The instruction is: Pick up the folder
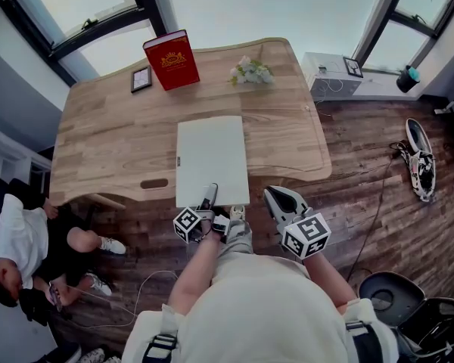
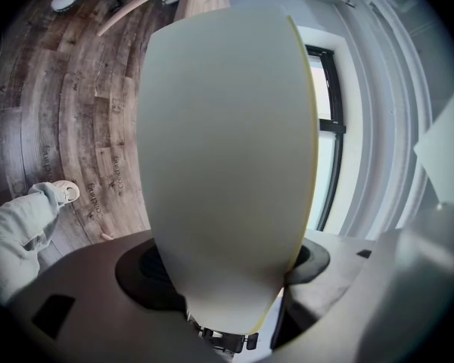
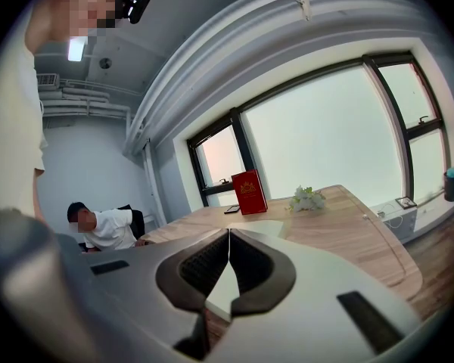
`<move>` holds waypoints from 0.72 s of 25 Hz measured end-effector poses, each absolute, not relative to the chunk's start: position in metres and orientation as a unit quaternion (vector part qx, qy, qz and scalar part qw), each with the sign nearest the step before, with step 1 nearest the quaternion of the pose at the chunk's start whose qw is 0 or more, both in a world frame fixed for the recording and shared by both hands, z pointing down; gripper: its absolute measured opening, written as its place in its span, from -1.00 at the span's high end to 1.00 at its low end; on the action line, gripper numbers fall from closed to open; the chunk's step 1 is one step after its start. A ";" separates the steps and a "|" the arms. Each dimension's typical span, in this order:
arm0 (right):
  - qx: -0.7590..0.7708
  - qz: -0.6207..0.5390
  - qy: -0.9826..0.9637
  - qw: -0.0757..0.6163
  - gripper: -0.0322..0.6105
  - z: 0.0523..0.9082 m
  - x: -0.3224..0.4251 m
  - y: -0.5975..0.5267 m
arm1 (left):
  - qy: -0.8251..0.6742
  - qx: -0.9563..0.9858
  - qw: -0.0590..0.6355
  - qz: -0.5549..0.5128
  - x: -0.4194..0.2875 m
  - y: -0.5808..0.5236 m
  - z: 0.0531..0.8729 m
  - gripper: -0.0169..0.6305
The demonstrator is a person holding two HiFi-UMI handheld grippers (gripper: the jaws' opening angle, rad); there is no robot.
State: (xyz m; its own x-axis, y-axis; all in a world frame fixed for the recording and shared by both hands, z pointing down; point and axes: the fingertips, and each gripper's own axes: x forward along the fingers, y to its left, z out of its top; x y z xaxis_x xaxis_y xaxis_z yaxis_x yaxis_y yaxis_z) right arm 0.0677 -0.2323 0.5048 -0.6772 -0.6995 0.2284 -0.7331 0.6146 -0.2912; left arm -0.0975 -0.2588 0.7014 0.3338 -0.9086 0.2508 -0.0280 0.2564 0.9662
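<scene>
Overhanging the table [image 1: 106,142]: folder [image 1: 212,157]
Jaws of left gripper [image 1: 210,196] apart around its near edge; right gripper [image 1: 272,196] closed, empty, beside.

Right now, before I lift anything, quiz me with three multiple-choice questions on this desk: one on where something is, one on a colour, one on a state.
1. Where on the table does the folder lie?
A) at the near edge
B) at the far edge
C) off it entirely

2. What colour is the upright book?
A) blue
B) red
C) green

3. How do the jaws of the right hand-held gripper stand?
A) wide apart
B) together, with nothing between them
C) clamped on the book

Answers:
1 A, since the head view shows the folder flat at the edge nearest the person.
2 B, since its cover is plainly red with a gold emblem.
3 B, since the right gripper view shows the two tips meeting with nothing between them.
</scene>
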 end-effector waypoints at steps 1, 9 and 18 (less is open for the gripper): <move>0.400 0.183 -0.897 0.045 0.84 0.505 0.068 -0.231 | -0.463 0.505 0.643 -0.343 -0.097 -0.257 0.701 -0.15; 0.405 0.183 -0.895 0.041 0.84 0.505 0.072 -0.215 | -0.459 0.515 0.640 -0.340 -0.096 -0.243 0.695 -0.10; 0.411 0.178 -0.893 0.042 0.84 0.506 0.078 -0.192 | -0.461 0.522 0.633 -0.338 -0.099 -0.223 0.687 -0.04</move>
State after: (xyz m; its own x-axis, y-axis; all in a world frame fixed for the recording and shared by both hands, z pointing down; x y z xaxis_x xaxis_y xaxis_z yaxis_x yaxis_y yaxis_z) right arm 0.0780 -0.1916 0.5055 -0.6578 -0.7197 0.2220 -0.7498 0.5982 -0.2827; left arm -0.0986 -0.2230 0.6873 0.3470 -0.9090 0.2307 -0.0539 0.2263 0.9726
